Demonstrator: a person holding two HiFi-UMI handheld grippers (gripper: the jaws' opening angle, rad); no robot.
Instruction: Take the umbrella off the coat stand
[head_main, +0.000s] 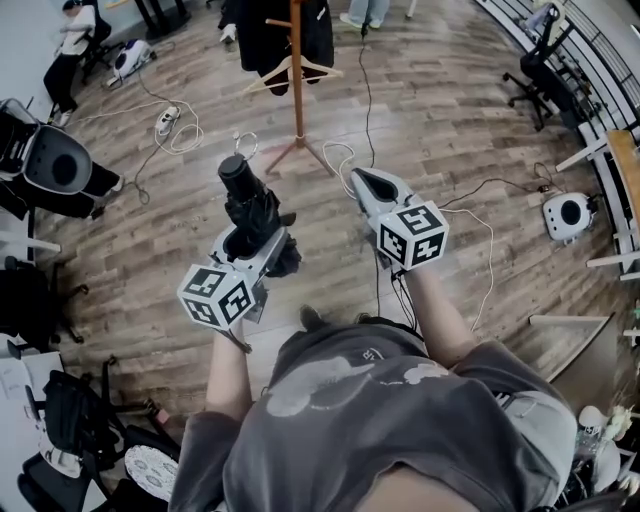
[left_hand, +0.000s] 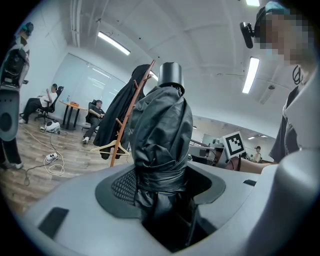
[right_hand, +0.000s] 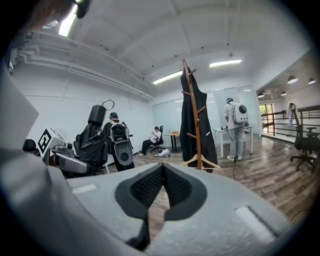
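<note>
Left gripper (left_hand: 161, 186): jaws partly apart, clamped on the strapped middle of a folded black umbrella (head_main: 247, 203). The umbrella stands near upright in the jaws, cylindrical end up (probably the handle). The hand reaches forward, roughly level. Right gripper (right_hand: 162, 173): jaws together, empty, held alongside. The coat stand (head_main: 296, 85) is well apart, beyond both.

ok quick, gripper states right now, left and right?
Left gripper: closed on the folded black umbrella.
Right gripper: closed, tips together, nothing between them.
</note>
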